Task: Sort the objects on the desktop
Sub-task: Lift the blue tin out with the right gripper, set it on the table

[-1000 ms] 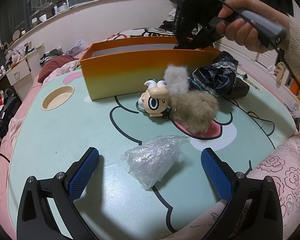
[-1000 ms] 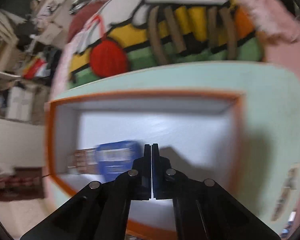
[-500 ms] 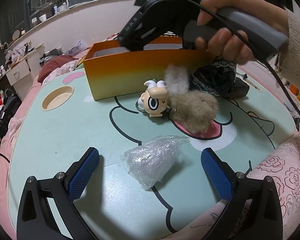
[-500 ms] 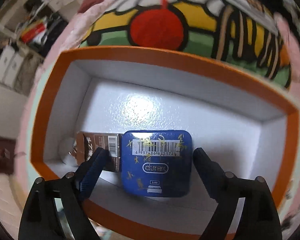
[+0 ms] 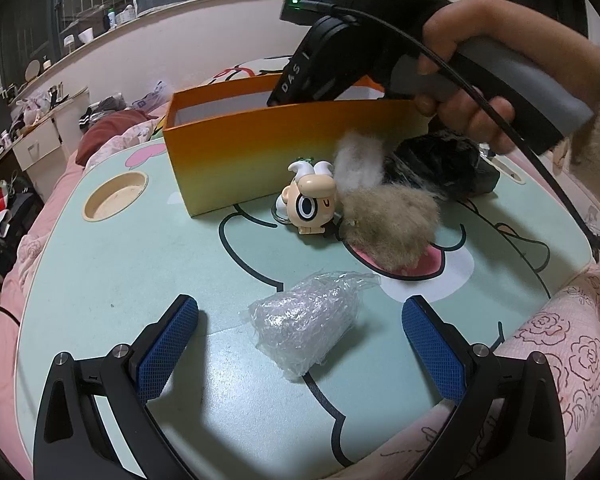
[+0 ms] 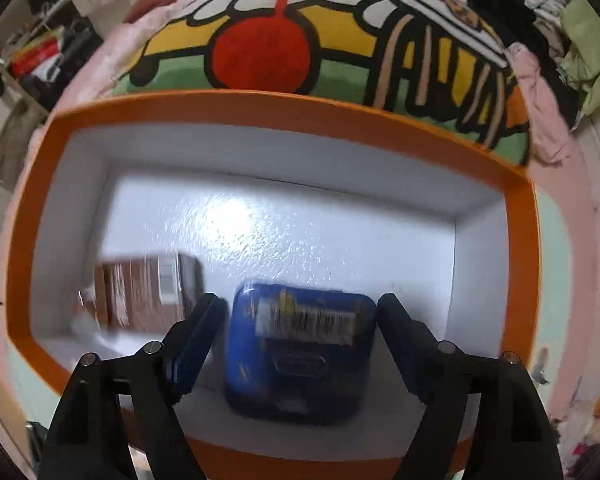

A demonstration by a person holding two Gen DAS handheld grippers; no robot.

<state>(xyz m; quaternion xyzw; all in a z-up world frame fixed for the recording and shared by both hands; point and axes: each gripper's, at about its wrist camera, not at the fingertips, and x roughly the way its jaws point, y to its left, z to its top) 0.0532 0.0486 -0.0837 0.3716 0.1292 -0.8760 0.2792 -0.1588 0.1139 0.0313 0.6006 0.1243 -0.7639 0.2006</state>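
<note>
An orange box (image 5: 260, 152) with a white inside stands at the back of the mint cartoon table (image 5: 120, 272). My left gripper (image 5: 300, 344) rests open low over the table, with a crumpled bubble-wrap bundle (image 5: 306, 326) between its blue pads, untouched. A hand holds my right gripper (image 6: 299, 306) pointing down into the orange box (image 6: 260, 106). Its jaws are closing around a blue tin (image 6: 300, 344) lying on the box floor, and a gap still shows on the left side. A brown carton (image 6: 140, 292) lies beside the tin.
In front of the box lie a cartoon toy figure (image 5: 310, 204), a brown fur ball (image 5: 392, 224), a grey fur ball (image 5: 360, 160) and a black bundle (image 5: 440, 164). A round cup recess (image 5: 116, 196) sits at the table's left. Pink bedding surrounds the table.
The right gripper, shut a second ago, opened and shifted over the box, so the blue tin now sits between its fingers, which stand narrower than half a second ago. The left gripper stayed still.
</note>
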